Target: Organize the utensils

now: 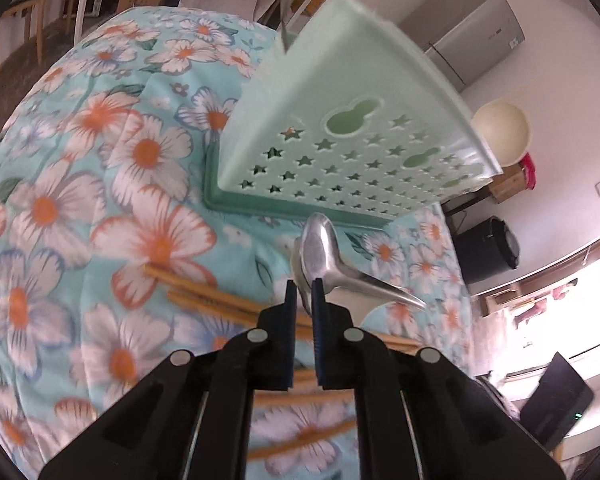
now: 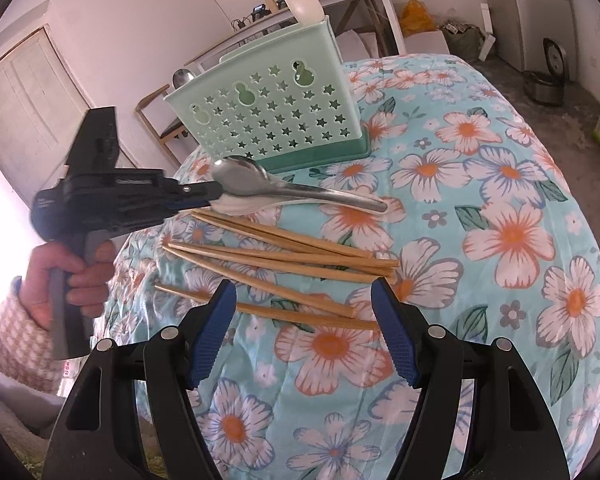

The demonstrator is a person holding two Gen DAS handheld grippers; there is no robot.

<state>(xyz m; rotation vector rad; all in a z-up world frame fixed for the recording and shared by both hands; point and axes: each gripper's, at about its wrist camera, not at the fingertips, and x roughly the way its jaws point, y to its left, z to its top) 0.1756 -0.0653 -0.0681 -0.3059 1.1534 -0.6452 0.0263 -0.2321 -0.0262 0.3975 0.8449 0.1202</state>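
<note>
A round table draped in a turquoise floral cloth fills most of the right wrist view; a mint-green holder with star-shaped cutouts stands upright on it at upper centre, on a darker green base; wooden chopsticks lie loose on the cloth at mid-frame, below the holder, fanned and partly crossing; in the left wrist view the same holder sits at upper right and the chopsticks lie at lower centre.
</note>
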